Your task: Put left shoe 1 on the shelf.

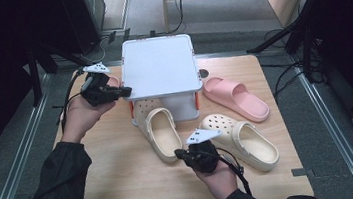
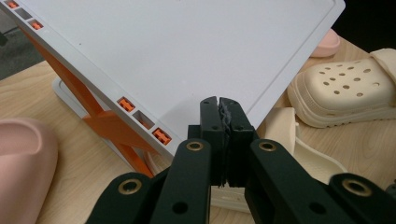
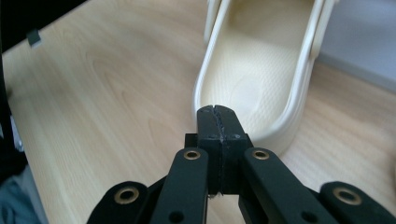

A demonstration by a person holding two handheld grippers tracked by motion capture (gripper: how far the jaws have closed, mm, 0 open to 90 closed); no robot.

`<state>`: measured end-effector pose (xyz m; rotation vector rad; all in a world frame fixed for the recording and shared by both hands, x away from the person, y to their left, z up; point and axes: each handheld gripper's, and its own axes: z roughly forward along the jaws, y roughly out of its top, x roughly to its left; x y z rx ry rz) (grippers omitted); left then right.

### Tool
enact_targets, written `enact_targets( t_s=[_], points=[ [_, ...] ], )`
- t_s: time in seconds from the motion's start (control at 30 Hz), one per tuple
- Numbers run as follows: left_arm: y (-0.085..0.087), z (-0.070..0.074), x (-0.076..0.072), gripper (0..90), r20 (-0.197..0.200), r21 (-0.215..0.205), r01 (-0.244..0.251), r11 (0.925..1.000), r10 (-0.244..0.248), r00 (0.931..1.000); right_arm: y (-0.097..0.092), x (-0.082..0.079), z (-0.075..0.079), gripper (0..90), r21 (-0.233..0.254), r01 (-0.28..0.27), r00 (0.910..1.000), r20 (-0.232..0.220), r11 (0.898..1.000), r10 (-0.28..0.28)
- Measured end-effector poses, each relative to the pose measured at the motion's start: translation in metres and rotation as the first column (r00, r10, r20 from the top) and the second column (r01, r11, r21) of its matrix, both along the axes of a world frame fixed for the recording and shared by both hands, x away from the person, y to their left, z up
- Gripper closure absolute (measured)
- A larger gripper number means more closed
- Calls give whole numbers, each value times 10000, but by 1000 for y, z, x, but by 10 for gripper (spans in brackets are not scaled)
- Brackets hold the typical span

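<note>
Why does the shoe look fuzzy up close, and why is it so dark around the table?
Right gripper view: the cream clog sits too near the lens, so its heel rim smears. High view: light falls on the table; the room's edges stay black. Left gripper view: the white shelf is crisp.

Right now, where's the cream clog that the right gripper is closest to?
In the high view the cream clog lies mid-table, toe tucked under the white rack, heel toward the person. The shut right gripper sits at its heel.
</note>
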<state>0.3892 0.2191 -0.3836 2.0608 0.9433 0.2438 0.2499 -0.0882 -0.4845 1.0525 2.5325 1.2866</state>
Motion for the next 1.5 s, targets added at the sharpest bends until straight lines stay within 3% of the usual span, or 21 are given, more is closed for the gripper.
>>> enact_targets(
  t_s=[0.2, 0.47, 0.7, 1.13, 1.5],
  points=[
    [0, 0, 0, 887, -16, -23, -1, 10000, 1, 10000, -3, -6, -14, 900, -321, -258, 9993, -260, 9992, 250],
    [1, 0, 0, 888, -32, -59, -19, 10000, 18, 10000, 5, -1, -31, 900, -1176, -534, 9984, -225, 9916, 511],
    [1, 0, 0, 885, -80, -108, -32, 9999, 31, 10000, 19, 6, -31, 900, -1367, -832, 9965, -190, 9871, 814],
    [1, 0, 0, 882, -94, -121, -39, 9999, 37, 9999, 39, 21, -16, 900, -676, -790, 9968, -139, 9946, 783],
    [1, 0, 0, 884, -167, -124, -55, 9999, 52, 9998, 59, 48, -20, 900, -781, -658, 9976, -253, 9948, 640]
  ],
)
